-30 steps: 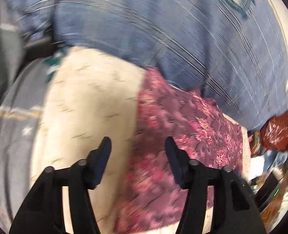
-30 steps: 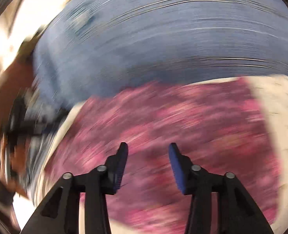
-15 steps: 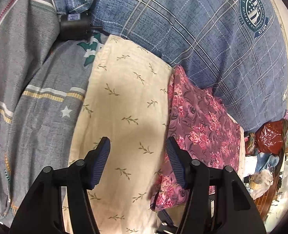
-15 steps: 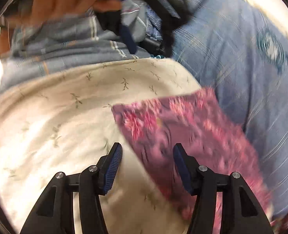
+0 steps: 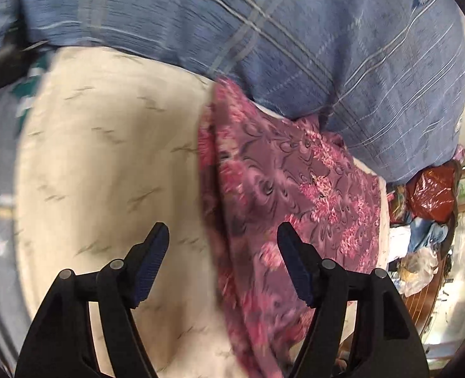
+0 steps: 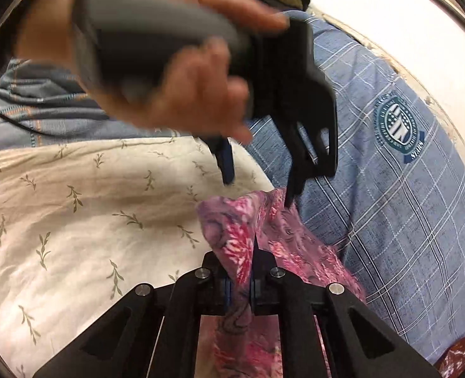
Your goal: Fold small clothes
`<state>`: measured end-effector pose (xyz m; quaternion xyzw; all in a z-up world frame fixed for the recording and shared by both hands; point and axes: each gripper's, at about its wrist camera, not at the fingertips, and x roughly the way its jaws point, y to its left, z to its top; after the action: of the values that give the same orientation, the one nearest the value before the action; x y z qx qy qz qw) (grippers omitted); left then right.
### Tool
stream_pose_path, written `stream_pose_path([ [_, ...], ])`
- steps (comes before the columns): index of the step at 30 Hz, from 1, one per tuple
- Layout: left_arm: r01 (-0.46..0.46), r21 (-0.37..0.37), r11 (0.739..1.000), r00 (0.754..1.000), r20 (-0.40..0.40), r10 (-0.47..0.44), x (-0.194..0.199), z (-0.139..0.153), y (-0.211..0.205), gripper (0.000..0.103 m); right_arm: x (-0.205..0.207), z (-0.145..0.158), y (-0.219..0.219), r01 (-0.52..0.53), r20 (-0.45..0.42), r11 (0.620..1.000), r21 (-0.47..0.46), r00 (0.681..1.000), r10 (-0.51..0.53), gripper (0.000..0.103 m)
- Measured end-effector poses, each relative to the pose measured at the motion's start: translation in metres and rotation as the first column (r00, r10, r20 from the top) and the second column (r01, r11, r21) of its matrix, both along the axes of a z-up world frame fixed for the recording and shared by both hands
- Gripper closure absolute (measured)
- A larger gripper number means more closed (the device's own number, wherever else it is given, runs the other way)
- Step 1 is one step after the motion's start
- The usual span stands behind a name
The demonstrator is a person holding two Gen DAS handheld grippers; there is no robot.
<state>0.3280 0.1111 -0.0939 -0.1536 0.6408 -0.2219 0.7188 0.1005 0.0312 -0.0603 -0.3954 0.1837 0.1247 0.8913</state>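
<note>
The cream sheet (image 5: 106,163) is lying bare and giving free room on one side of the pink floral cloth (image 5: 289,189). On its other side the blue plaid fabric (image 5: 295,37) is bulging up close against it. The left gripper (image 6: 257,186) is hanging right over the cloth's raised corner, blocking the way from above

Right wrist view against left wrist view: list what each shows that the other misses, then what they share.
Only the right wrist view: the right gripper shut on a corner of the pink floral cloth, a hand holding the left gripper above that cloth, and a round crest sharp on the blue plaid fabric.

Only the left wrist view: the left gripper's jaws opening with nothing pinched between them, a red plastic bag and floor clutter at the right edge.

Both: the floral cloth, the cream leaf-print sheet beneath it, the blue plaid fabric.
</note>
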Motion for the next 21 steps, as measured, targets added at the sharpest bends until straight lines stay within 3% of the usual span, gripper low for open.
stream_pose_path([
  [4, 0.028, 0.012, 1.0, 0.999, -0.029, -0.027, 0.008, -0.012, -0.026, 0.033, 0.001, 0.003, -0.005, -0.005, 0.0, 1.0, 0.028, 1.0, 0.005, 0.096],
  [6, 0.041, 0.034, 0.999, 0.999, -0.01, -0.041, 0.007, -0.01, -0.037, 0.054, 0.002, 0.004, -0.006, -0.006, -0.003, 0.999, 0.044, 1.0, 0.007, 0.096],
  [7, 0.047, 0.052, 0.998, 0.999, -0.007, -0.047, 0.007, -0.01, -0.041, 0.077, 0.003, 0.003, -0.007, -0.006, -0.003, 0.999, 0.05, 1.0, 0.006, 0.096],
  [9, 0.045, 0.097, 0.994, 0.999, 0.005, -0.046, 0.006, -0.008, -0.046, 0.092, 0.002, 0.003, -0.008, -0.008, -0.004, 0.998, 0.065, 1.0, 0.008, 0.096],
  [16, 0.008, 0.116, 0.993, 0.996, 0.091, -0.019, -0.005, 0.021, -0.053, 0.095, -0.003, 0.015, -0.023, 0.003, 0.001, 0.992, 0.125, 1.0, -0.003, 0.096],
  [21, 0.005, 0.091, 0.996, 0.99, 0.138, -0.017, -0.011, 0.051, -0.068, 0.095, -0.014, 0.031, -0.043, 0.025, 0.01, 0.984, 0.175, 1.0, -0.027, 0.096],
])
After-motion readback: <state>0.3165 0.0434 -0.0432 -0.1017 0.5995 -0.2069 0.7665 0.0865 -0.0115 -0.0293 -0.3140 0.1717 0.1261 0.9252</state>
